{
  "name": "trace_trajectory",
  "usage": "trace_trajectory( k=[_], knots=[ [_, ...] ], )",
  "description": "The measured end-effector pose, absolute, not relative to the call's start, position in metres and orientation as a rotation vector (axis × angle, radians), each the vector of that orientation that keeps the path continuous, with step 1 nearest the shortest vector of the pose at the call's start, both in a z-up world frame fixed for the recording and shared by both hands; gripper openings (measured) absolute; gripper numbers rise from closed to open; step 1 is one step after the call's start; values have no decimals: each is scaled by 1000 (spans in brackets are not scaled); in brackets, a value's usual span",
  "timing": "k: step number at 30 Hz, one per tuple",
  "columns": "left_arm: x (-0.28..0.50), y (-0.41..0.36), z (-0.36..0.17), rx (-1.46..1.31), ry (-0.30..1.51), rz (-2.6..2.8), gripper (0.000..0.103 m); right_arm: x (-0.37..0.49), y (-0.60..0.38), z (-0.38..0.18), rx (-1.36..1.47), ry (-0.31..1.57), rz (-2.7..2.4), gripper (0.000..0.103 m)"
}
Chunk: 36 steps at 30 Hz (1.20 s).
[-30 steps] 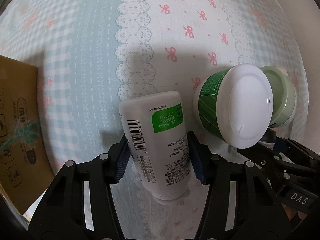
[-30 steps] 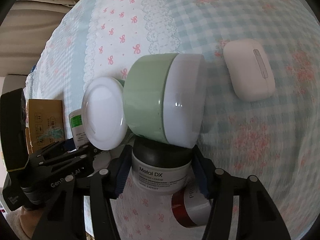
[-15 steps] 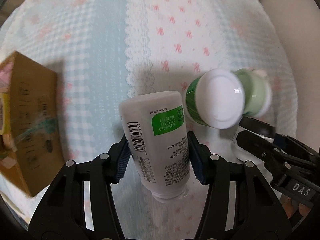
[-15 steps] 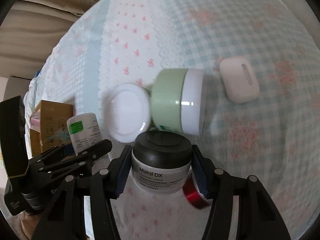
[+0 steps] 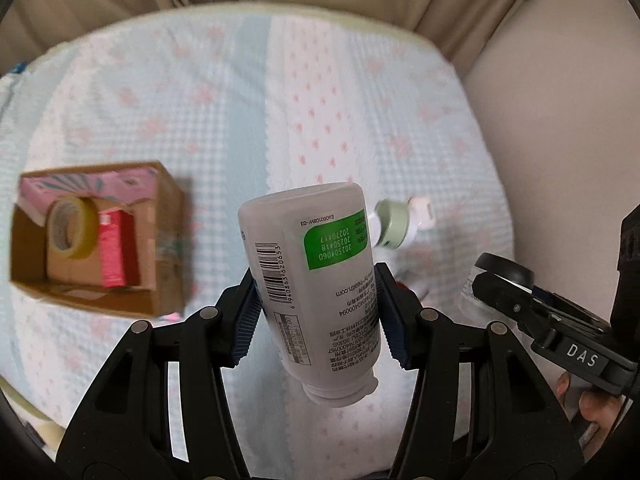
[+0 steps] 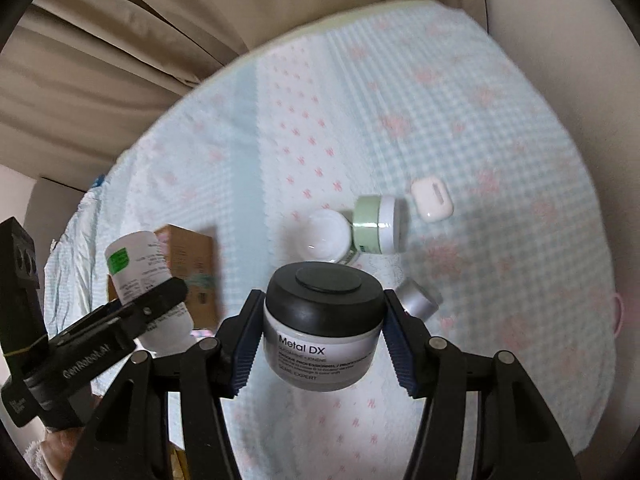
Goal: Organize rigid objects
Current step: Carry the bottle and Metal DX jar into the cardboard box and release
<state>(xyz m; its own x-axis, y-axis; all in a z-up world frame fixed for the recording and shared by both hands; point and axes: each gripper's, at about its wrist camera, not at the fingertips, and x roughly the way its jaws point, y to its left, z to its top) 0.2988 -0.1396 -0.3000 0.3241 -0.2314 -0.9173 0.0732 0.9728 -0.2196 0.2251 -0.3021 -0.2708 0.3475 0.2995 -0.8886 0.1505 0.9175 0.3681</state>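
My left gripper [image 5: 318, 316] is shut on a white bottle with a green label [image 5: 316, 276], held high above the bed, cap end toward the camera. The bottle also shows in the right wrist view [image 6: 136, 268]. My right gripper [image 6: 318, 344] is shut on a grey jar with a black lid marked "Metal DX" [image 6: 322, 328], also lifted. An open cardboard box [image 5: 96, 236] sits on the bed at the left, holding a roll of yellow tape [image 5: 72, 228] and a red carton [image 5: 118, 252].
On the bedspread [image 6: 440, 80] lie a white-lidded green tub [image 6: 328, 236], a pale green jar [image 6: 378, 224], a white earbud case [image 6: 432, 200] and a silver-capped item [image 6: 418, 300]. Curtains [image 6: 140, 40] hang behind the bed.
Both grippers have risen well above the bed with their loads. The remaining jars now look small and far below, and the box's open top has come into view.
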Motion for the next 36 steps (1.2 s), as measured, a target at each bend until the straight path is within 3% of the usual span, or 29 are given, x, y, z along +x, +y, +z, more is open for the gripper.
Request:
trace_trajectory(
  k=[10,20,28,36],
  knots=[
    [269,-69,-205,-179,1140,-174,50,207,-246,-191,388,1145,168,53],
    [265,42,-155,-164,1066,-250,50,200,-145,-147,416,1071,137,53],
    [283,132,-157,-119,1094,-320,50,213,-59,-148,463,1076,76,53],
    [307,194,-192,-111,1144,-337,50,236,13,-176,476,1130,52,53]
  ],
)
